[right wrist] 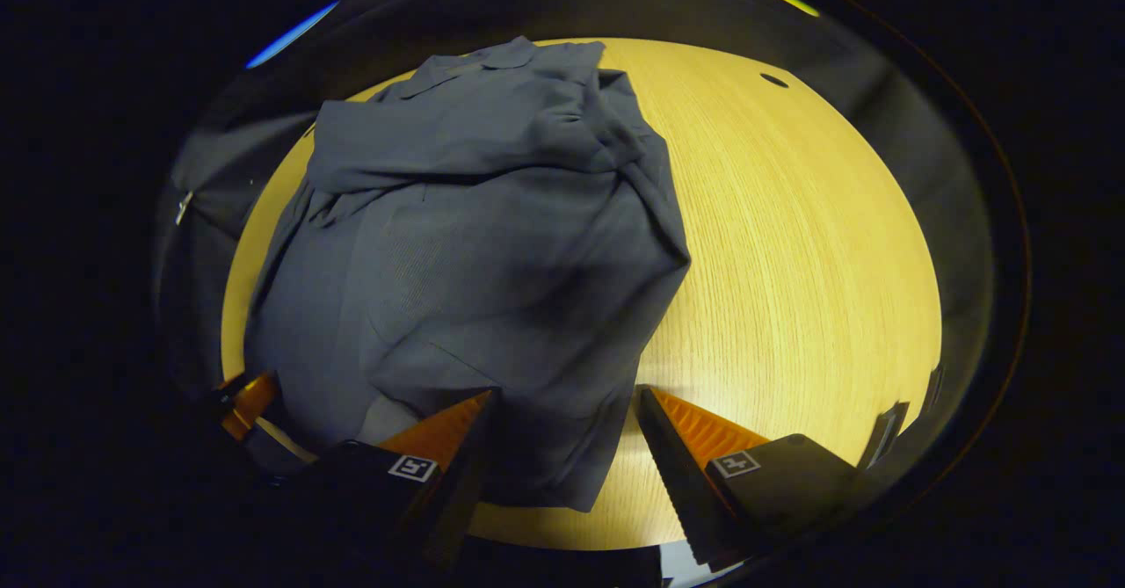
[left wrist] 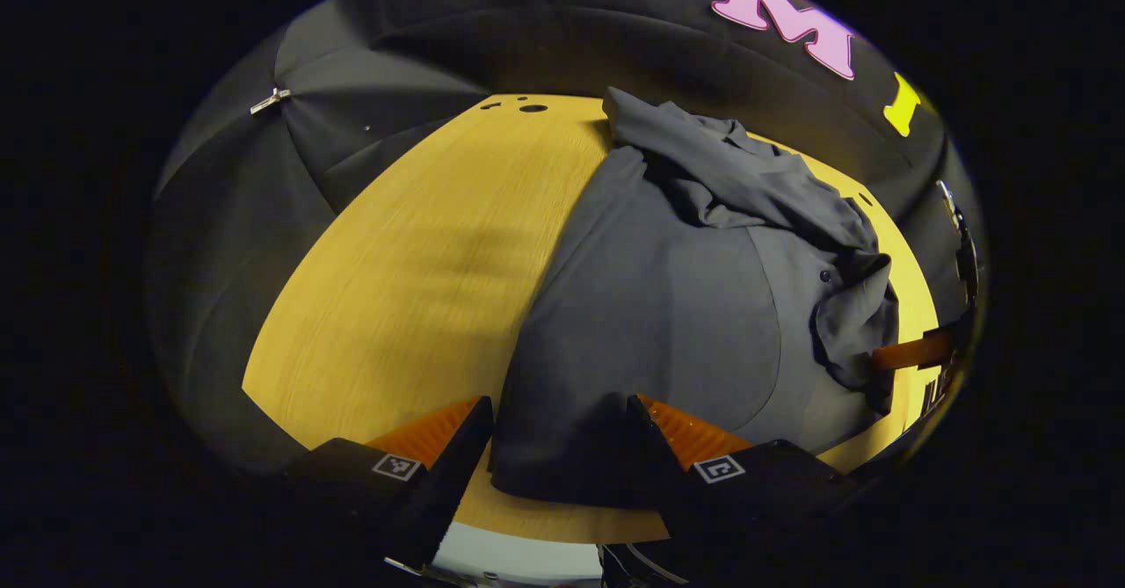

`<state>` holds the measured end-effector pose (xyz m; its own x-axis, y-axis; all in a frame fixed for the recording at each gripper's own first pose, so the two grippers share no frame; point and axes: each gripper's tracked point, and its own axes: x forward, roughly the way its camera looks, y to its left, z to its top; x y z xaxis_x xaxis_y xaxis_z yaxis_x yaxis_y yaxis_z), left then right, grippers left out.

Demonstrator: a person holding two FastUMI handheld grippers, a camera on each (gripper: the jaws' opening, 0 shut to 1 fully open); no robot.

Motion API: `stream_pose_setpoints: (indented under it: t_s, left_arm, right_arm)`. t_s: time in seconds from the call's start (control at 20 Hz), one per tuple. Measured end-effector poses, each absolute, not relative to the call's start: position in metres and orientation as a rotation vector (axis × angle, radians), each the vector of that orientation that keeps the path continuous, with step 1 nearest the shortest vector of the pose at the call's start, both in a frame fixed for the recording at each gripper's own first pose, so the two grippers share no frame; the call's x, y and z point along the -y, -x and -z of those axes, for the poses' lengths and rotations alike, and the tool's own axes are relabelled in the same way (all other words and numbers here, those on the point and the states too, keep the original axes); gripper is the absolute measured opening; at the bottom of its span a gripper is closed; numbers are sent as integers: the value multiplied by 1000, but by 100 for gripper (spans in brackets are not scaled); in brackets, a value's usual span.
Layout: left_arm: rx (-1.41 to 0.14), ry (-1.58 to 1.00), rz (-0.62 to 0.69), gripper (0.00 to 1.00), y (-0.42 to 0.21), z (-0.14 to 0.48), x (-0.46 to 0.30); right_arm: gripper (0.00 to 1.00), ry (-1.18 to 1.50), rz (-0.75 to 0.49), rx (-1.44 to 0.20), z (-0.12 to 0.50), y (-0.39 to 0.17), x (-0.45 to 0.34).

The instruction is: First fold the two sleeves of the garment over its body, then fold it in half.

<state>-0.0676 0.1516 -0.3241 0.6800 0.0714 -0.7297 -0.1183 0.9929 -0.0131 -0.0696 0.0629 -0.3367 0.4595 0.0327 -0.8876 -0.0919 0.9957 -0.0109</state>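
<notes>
Garment [left wrist: 650, 307] lies on the wooden bench [left wrist: 422, 263], its long axis running away from both grippers, collar at the far end, hem nearest. Sleeves appear already bunched over its body. Left gripper [left wrist: 558, 447] hangs open over the near left hem corner; right gripper [right wrist: 562, 447] hangs open over the near right corner. Neither grips cloth. Halving likely means carrying the hem toward the far collar.

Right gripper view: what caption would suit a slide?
Open hand-held gripper poised over the near hem of a grey shirt on a wooden table.
</notes>
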Motion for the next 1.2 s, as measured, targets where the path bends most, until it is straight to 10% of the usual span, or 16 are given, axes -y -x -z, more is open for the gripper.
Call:
stream_pose_setpoints:
  t_s: [0.2, 0.55, 0.7, 1.2]
  left_arm:
    - [-818, 40, -103, 96, 67, 325, -145]
    - [-842, 45, -74, 47, 63, 326, -118]
    - [-833, 54, -35, 8, 60, 322, -107]
    - [-716, 235, 22, 6, 39, 246, -95]
  right_arm:
    - [74, 80, -91, -1087, 338, 69, -72]
    - [7, -96, -126, -1111, 339, 62, -82]
    - [7, -173, -139, -1118, 335, 61, -80]
    - [7, -171, -219, -975, 287, 39, -78]
